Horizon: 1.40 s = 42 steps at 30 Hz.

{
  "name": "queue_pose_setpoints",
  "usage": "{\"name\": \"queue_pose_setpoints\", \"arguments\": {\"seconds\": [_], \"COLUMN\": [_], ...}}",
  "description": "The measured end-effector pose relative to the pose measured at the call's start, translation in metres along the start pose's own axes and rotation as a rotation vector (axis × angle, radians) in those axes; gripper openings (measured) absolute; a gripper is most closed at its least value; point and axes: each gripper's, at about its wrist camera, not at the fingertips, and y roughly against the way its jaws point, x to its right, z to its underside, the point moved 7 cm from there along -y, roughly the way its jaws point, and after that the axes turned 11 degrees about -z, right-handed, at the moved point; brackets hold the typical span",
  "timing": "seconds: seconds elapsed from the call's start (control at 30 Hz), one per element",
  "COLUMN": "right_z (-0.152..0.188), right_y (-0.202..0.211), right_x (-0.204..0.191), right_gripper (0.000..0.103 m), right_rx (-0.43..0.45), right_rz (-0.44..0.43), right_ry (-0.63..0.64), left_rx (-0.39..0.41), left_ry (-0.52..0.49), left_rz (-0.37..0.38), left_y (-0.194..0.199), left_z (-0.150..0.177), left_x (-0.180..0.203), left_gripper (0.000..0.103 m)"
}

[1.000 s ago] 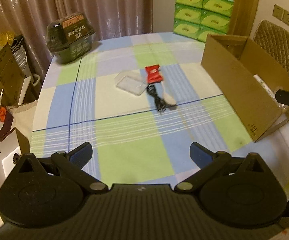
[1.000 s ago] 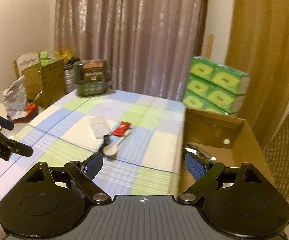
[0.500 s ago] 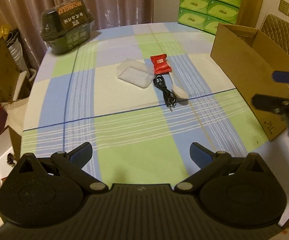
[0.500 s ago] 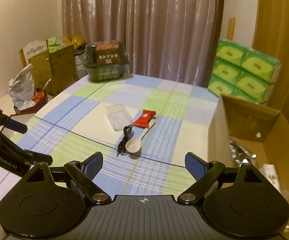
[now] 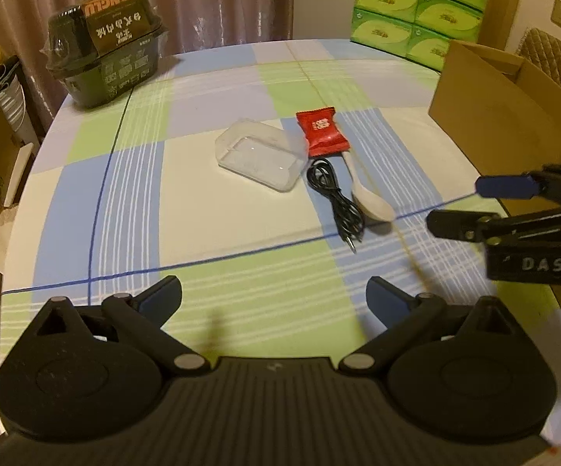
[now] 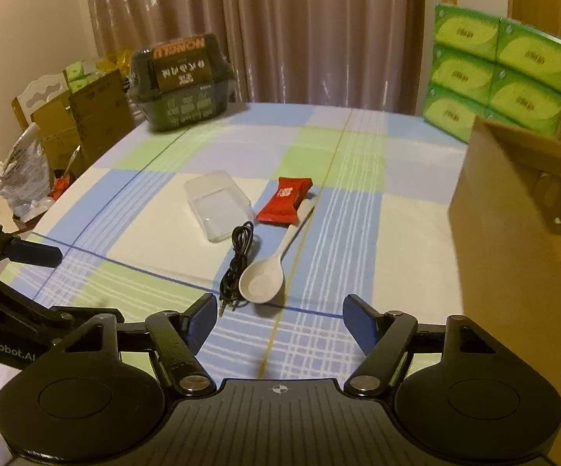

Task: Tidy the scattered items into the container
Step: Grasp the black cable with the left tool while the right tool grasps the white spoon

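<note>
The right hand-held gripper (image 6: 280, 320) has just been closing partway, with nothing between its fingers. The left hand-held gripper (image 5: 274, 299) is wide apart. Just ahead on the table (image 6: 156, 209) lie a spoon (image 6: 263, 281), cable (image 6: 237, 260), red packet (image 6: 286, 199) and clear box (image 6: 216, 204). The cardboard box (image 6: 513, 225) stands to the right.

Likely a home dining room; checked tablecloth (image 5: 132, 209), curtains (image 6: 319, 31), tissue packs (image 6: 501, 73).

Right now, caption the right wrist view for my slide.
Open right gripper nears spoon, cable, red packet, clear box; cardboard box right.
</note>
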Motion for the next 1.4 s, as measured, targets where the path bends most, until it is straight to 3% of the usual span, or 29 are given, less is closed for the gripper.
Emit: {"name": "queue_pose_setpoints", "arguments": {"seconds": [0.1,0.47,0.67,0.83,1.17,1.3,1.4], "right_z": [-0.001,-0.002,-0.001,-0.001,0.017,0.025,0.029], "right_y": [-0.018,-0.062,-0.066,-0.054,-0.031,-0.030,-0.030], "right_x": [0.004,0.017,0.020,0.021,0.038,0.041,0.041], "right_gripper": [0.058,0.044,0.031,0.030,0.029,0.029,0.029], "right_rx": [-0.002,-0.031,-0.025,-0.005,-0.005,-0.021,-0.032], "right_rz": [-0.014,-0.048,-0.037,0.000,0.075,0.069,0.060], "right_ry": [-0.026,-0.096,-0.108,-0.065,-0.020,-0.008,0.000], "left_rx": [-0.006,0.008,0.016,0.024,0.018,0.017,0.007], "left_ry": [0.016,0.012,0.001,-0.014,0.013,0.022,0.005], "left_rz": [0.010,0.019,0.027,0.032,0.115,0.126,0.119], "left_y": [-0.012,-0.039,-0.045,-0.049,-0.067,-0.077,-0.085], "left_z": [-0.002,-0.005,-0.006,-0.012,-0.036,-0.047,-0.050], "left_x": [-0.003,-0.006,-0.002,0.004,0.044,0.060,0.069], "left_gripper": [0.098,0.098,0.098,0.098,0.067,0.063,0.048]}}
